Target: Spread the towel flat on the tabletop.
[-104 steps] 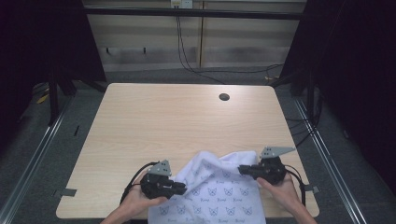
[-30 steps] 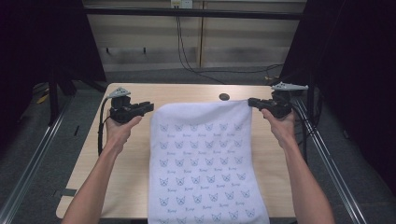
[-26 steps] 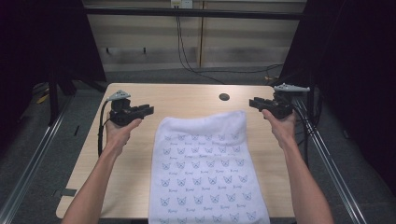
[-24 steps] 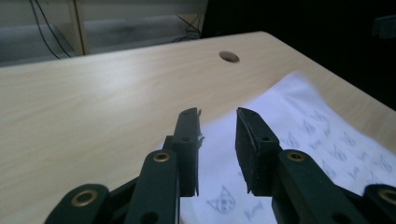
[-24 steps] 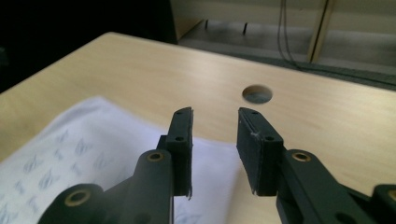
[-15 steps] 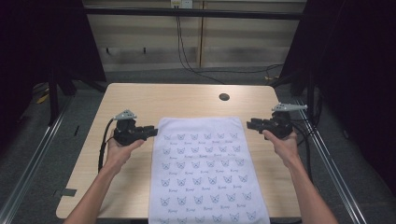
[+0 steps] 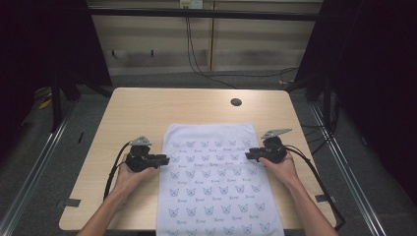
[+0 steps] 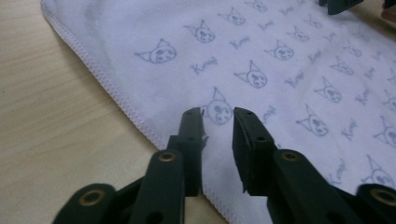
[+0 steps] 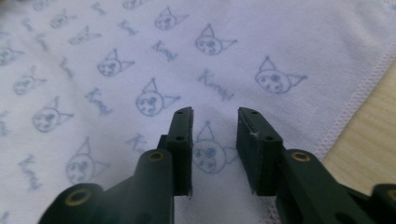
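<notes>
both tools [image 7: 164,160] [image 7: 250,155] pulled nearer, towel [image 7: 216,182] flat, long axis toward person

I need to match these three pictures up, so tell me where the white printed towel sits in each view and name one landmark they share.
High view: the towel lies flat on the table, near centre, running off the near edge.
Left gripper view: the towel covers the upper right, beyond the left gripper.
Right gripper view: the towel spreads across the left and middle, under the right gripper.
Shared landmark: the cat-face print and stitched hem.
</notes>
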A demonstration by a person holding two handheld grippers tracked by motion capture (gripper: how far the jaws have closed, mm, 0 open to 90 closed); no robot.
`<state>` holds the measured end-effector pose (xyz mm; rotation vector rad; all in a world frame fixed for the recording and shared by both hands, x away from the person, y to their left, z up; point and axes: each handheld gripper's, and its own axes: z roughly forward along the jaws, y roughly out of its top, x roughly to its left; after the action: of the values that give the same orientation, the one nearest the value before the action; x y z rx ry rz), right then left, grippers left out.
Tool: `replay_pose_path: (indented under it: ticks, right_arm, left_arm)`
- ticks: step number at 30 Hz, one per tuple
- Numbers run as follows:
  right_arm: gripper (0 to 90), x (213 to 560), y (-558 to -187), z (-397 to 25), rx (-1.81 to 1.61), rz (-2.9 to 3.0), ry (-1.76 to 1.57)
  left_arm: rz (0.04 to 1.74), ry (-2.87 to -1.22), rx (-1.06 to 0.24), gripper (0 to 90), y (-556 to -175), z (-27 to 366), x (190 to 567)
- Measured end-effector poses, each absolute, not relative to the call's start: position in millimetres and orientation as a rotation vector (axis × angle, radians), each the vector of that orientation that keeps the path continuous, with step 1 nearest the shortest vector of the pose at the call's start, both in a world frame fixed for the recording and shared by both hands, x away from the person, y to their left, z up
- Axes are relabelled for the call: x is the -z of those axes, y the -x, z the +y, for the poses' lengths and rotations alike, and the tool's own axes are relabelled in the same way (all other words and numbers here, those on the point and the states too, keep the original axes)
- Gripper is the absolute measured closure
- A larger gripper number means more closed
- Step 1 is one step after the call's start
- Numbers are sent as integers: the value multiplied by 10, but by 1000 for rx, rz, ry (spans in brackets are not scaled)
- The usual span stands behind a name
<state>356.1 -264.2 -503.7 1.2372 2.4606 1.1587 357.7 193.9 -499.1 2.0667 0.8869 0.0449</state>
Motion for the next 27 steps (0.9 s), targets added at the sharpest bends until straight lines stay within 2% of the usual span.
replay_pose_path:
  ticks: [2, 4, 6, 8, 11, 14, 27]
  right_arm:
    - [683, 5036, -3536, -2628, -1134, 2453, -1220]
    - [810, 5030, -3472, -2632, -1083, 2458, -1168]
    - [868, 5023, -3413, -2704, -1087, 2479, -1185]
    - [880, 5032, -3347, -2771, -1112, 2471, -1211]
    - [882, 5020, -3270, -2826, -1103, 2475, -1235]
    - [883, 5011, -3197, -2841, -1090, 2479, -1228]
    - [882, 5007, -2817, -2870, -1136, 2524, -1236]
  left_arm:
    - [893, -2075, -68, 668, -3574, 1909, 5004]
    - [894, -2087, -80, 649, -3582, 1877, 5029]
    - [875, -2102, -105, 652, -3580, 1837, 5055]
    - [867, -2119, -120, 667, -3591, 1791, 5048]
    - [815, -2186, -208, 783, -3556, 1714, 5029]
    - [802, -2188, -185, 877, -3531, 1694, 5031]
    - [783, -2169, -35, 884, -3212, 1796, 5036]
